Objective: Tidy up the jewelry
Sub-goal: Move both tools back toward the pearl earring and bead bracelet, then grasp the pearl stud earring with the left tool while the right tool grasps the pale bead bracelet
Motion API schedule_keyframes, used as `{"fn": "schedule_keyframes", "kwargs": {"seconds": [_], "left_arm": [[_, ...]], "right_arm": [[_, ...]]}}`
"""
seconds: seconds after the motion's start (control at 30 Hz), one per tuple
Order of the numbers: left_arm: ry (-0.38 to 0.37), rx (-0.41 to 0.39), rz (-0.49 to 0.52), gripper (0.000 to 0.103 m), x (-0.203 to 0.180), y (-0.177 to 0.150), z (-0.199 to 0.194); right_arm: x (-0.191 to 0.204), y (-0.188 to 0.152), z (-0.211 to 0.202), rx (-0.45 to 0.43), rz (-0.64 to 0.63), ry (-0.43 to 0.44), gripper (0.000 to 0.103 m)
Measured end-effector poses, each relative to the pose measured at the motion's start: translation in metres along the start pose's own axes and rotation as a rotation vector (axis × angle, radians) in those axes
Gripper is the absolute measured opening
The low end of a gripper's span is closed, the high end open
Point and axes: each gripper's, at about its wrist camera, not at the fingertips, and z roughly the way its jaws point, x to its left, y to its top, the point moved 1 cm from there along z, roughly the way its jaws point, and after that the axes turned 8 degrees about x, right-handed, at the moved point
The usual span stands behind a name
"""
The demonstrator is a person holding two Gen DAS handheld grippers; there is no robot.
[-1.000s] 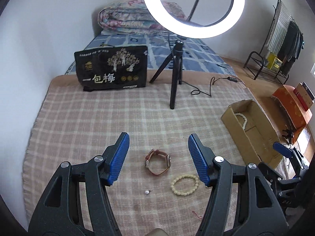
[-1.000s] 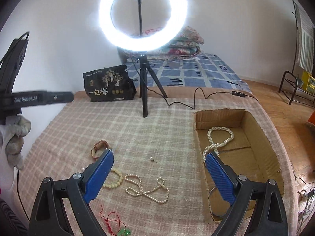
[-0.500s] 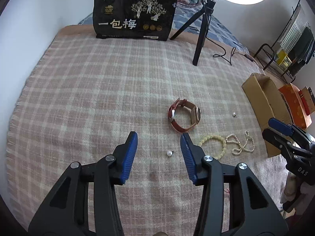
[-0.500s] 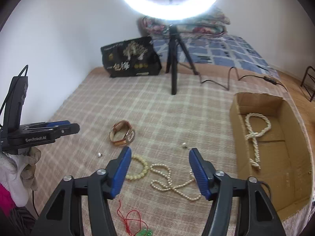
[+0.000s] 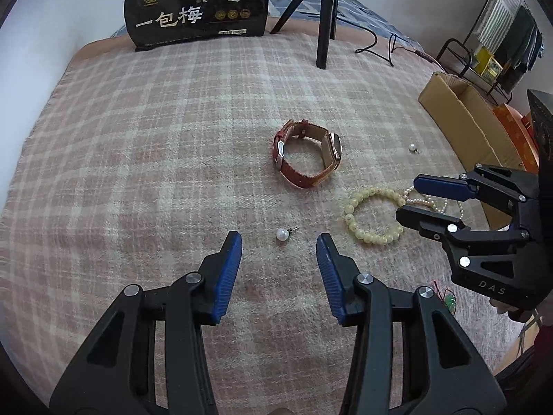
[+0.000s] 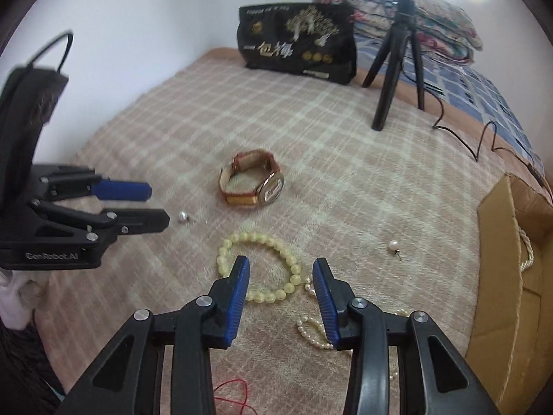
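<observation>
The work surface is a bed covered by a pink checked blanket (image 5: 138, 159). All loose jewelry lies on this blanket.

Left claw (image 5: 279, 242): fingers apart, pointing steeply down at the blanket. A pearl stud (image 5: 282, 233) lies just ahead of the fingertips, in line with the gap between them. The pads do not touch it.

Right claw (image 6: 280, 266): fingers closing, not yet together. In the right wrist view the near arc of the yellow bead bracelet (image 6: 273, 242) lies in the gap between the fingertips. No pad contact with the beads can be seen. In the left wrist view this claw (image 5: 408, 200) sits at the right side of the bracelet (image 5: 359, 204).

Other items:
- Watch (image 5: 307, 154): brown strap, gold case, resting on its edge beyond the bracelet, near the blanket's middle.
- Pearl necklace (image 6: 311, 332): a loose strand just right of the bracelet, partly hidden under the right claw.
- Second pearl stud (image 6: 393, 245): alone, between the bracelet and the box.
- Red cord (image 6: 235, 394): at the near edge of the blanket.
- Cardboard box (image 6: 501, 276): open, at the right edge of the bed. A pearl strand (image 6: 525, 249) lies inside it.
- Black bag (image 5: 197, 3) and tripod (image 5: 325, 17): at the far end of the blanket.
</observation>
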Motion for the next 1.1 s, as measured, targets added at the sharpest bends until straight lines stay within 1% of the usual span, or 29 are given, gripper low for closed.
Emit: {"fn": "schedule_keyframes", "kwargs": {"seconds": [0.13, 0.23, 0.53, 0.6, 0.63, 0.7, 0.73, 0.77, 0.87, 0.9, 0.93, 1.0, 1.03, 1.1], "left_arm": [[0.026, 0.009, 0.033, 0.046, -0.003, 0.0, 0.009], [0.035, 0.024, 0.039, 0.046, -0.001, 0.0, 0.017], [0.023, 0.018, 0.03, 0.046, 0.002, 0.007, 0.024], [0.019, 0.02, 0.034, 0.042, 0.001, 0.007, 0.027], [0.02, 0.023, 0.038, 0.037, 0.0, 0.007, 0.028], [0.017, 0.021, 0.037, 0.036, 0.0, 0.007, 0.029], [0.014, 0.02, 0.037, 0.034, 0.001, 0.008, 0.03], [0.013, 0.019, 0.038, 0.03, 0.001, 0.008, 0.03], [0.014, 0.018, 0.044, 0.023, 0.0, 0.008, 0.03], [0.012, 0.018, 0.047, 0.018, 0.0, 0.007, 0.03], [0.01, 0.02, 0.052, 0.014, -0.001, 0.007, 0.03], [0.016, 0.018, 0.057, 0.012, -0.003, 0.006, 0.03], [0.014, 0.018, 0.056, 0.01, -0.003, 0.006, 0.03], [0.015, 0.019, 0.051, 0.01, -0.003, 0.006, 0.03]], "right_arm": [[-0.003, 0.002, 0.005, 0.006, -0.005, -0.008, 0.039], [-0.005, 0.004, 0.009, 0.012, -0.012, -0.013, 0.039], [-0.004, 0.01, 0.019, 0.022, -0.007, -0.001, 0.039], [-0.003, 0.011, 0.021, 0.026, -0.007, 0.0, 0.039], [-0.003, 0.012, 0.022, 0.028, -0.009, -0.002, 0.039], [-0.002, 0.013, 0.024, 0.032, -0.012, -0.001, 0.038], [-0.001, 0.013, 0.025, 0.035, -0.014, -0.002, 0.037], [-0.001, 0.013, 0.026, 0.038, -0.015, -0.005, 0.037], [-0.001, 0.014, 0.03, 0.047, -0.017, -0.004, 0.035], [-0.002, 0.014, 0.03, 0.047, -0.015, -0.001, 0.035], [-0.002, 0.014, 0.03, 0.046, -0.012, 0.004, 0.032], [-0.003, 0.015, 0.03, 0.044, -0.006, 0.017, 0.026], [-0.003, 0.015, 0.03, 0.044, -0.004, 0.026, 0.021], [-0.003, 0.015, 0.03, 0.042, -0.001, 0.033, 0.013]]}}
